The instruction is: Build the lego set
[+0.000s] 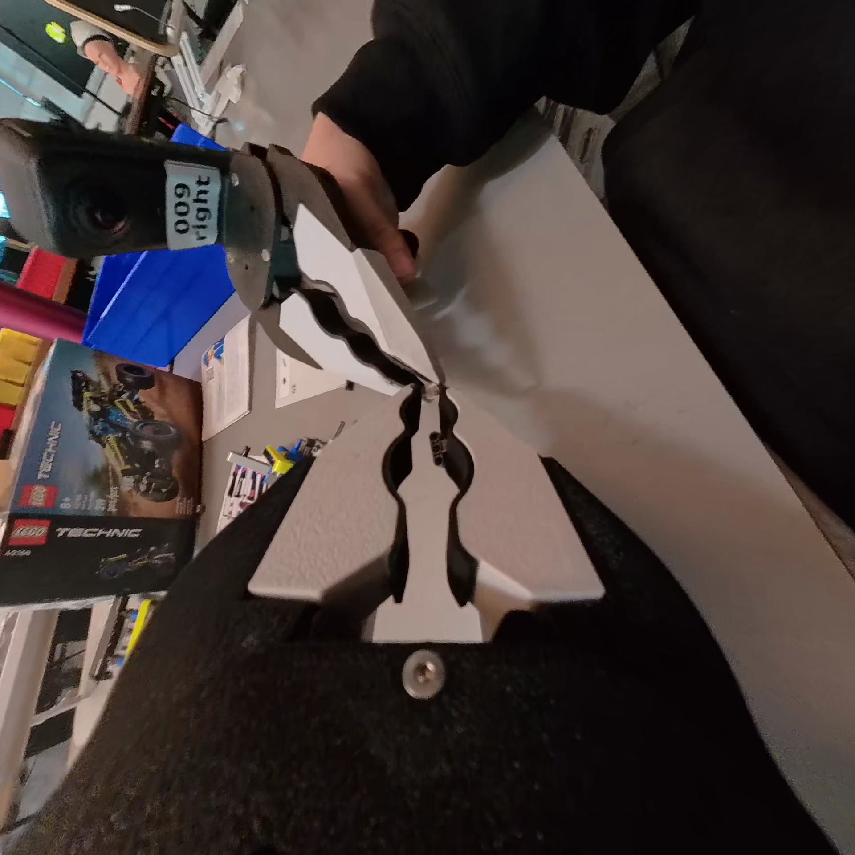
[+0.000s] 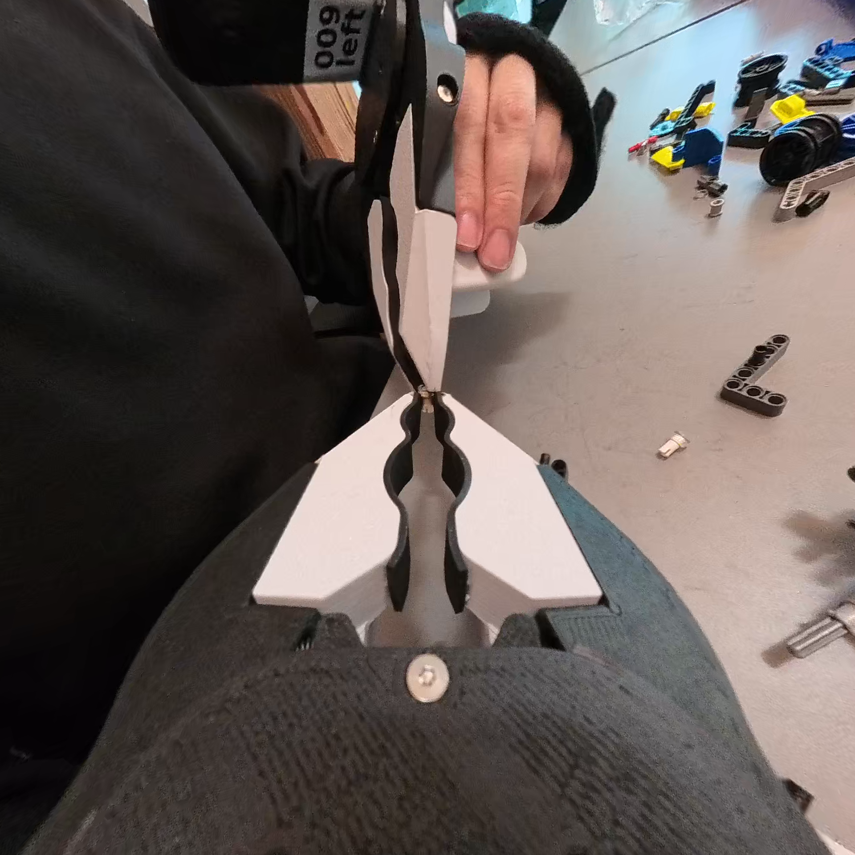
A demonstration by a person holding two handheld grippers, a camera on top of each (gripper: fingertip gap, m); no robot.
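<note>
Lego pin (image 2: 426, 401) pinched tip-to-tip between left gripper (image 1: 429, 393) and right gripper (image 2: 428, 398), both clenched on it (midair, above table (image 2: 601, 324)), probably to pass it or press a tiny part on.

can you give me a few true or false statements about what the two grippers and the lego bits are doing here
1. The two grippers meet tip to tip around a small pale pin. True.
2. The left gripper is wide open and away from the right gripper. False: its tips are nearly closed and meet the other's.
3. A dark grey L-shaped beam lies on the table. True.
4. The set's box is held in a gripper. False: it stands to the side.
5. Loose blue, yellow and black parts lie on the table. True.
</note>
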